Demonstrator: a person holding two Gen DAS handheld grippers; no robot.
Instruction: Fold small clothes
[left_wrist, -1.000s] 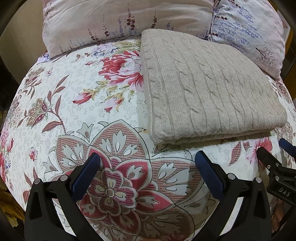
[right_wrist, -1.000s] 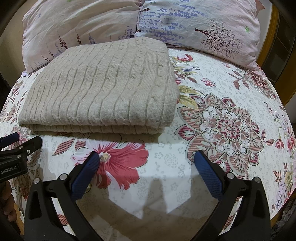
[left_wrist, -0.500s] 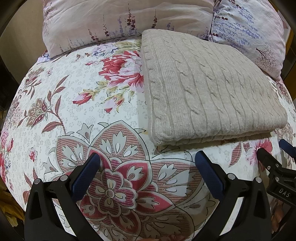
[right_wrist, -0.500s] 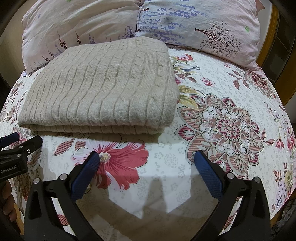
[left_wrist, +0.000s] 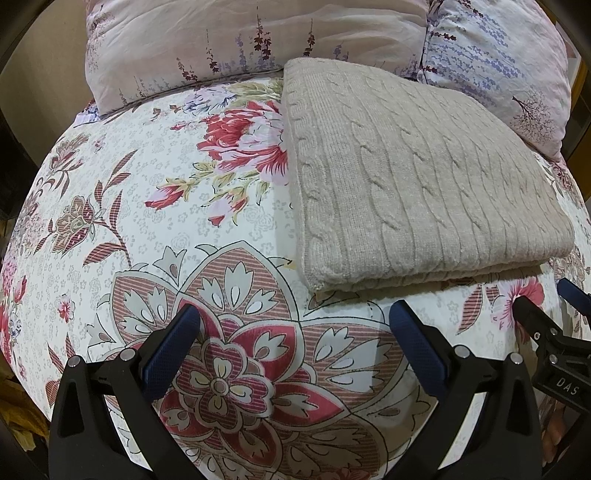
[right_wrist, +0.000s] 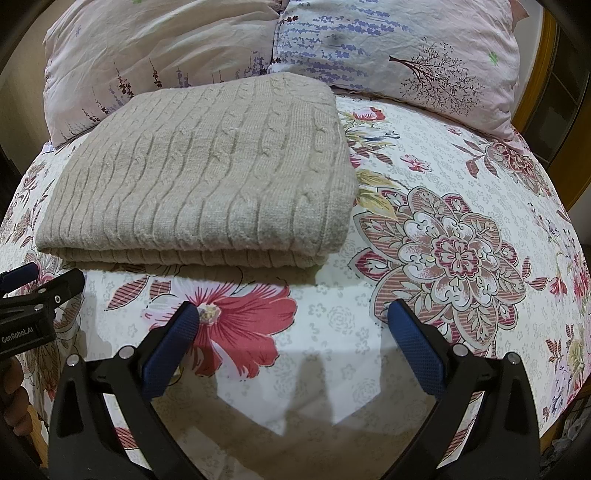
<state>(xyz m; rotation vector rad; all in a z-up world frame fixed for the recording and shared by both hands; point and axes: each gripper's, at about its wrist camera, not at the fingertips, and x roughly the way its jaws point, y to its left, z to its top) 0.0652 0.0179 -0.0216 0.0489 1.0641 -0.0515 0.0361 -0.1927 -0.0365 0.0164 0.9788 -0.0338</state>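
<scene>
Lying folded, the sweater (left_wrist: 413, 184) (beige) faces both gaping claws.

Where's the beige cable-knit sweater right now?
The sweater lies folded on the floral bedspread just below the pillows, upper right in the left wrist view and upper left in the right wrist view.

A beige cable-knit sweater (left_wrist: 417, 177) is shown on a white bedsheet (left_wrist: 147, 206) printed with red and pink flowers and striped medallions. Pale pink pillows (right_wrist: 406, 48) are patterned with purple lavender sprigs and dark trees. Blue pads (right_wrist: 171, 349) are carried on black fingers.
</scene>
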